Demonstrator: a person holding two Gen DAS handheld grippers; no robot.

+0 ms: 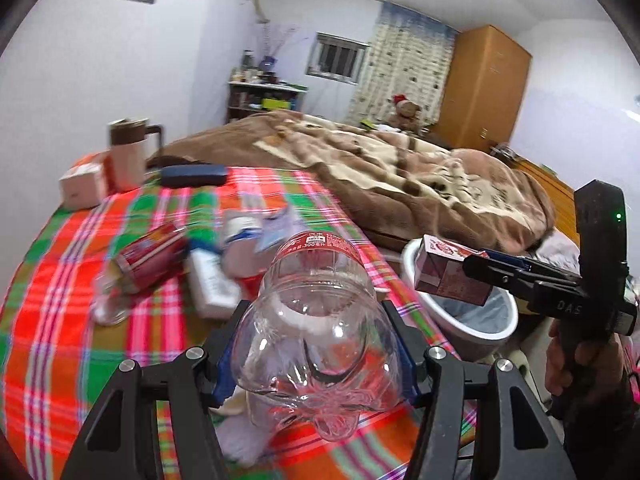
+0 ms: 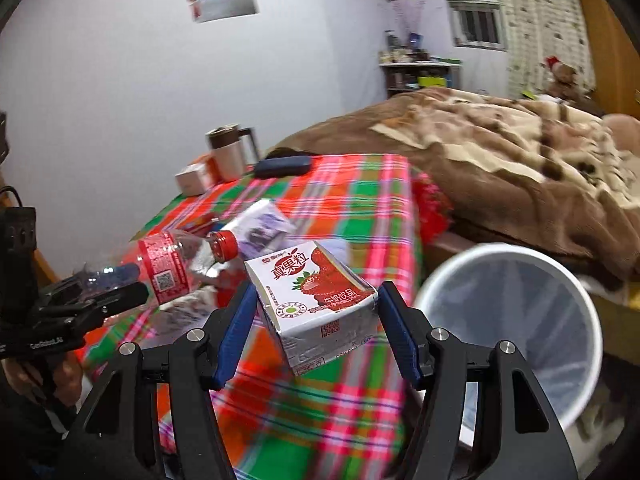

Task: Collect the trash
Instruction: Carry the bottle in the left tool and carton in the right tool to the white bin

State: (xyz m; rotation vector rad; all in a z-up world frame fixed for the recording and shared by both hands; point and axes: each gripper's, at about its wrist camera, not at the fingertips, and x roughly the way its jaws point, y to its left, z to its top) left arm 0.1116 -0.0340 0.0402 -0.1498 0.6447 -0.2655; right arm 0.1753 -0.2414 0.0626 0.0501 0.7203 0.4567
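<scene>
Jaws of the left gripper (image 1: 316,344) clamp a crushed clear plastic bottle with a red label (image 1: 320,320) above the plaid-covered worktop (image 1: 64,320), while the right gripper (image 2: 316,320) grips a strawberry milk carton (image 2: 316,300) beside the white round waste bin (image 2: 580,292).

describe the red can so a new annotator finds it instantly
Start at the plaid-covered table beside the bed. On its left part, among the scattered litter, the red can lies on its side by a white box. It is the only red metal cylinder there.
</scene>
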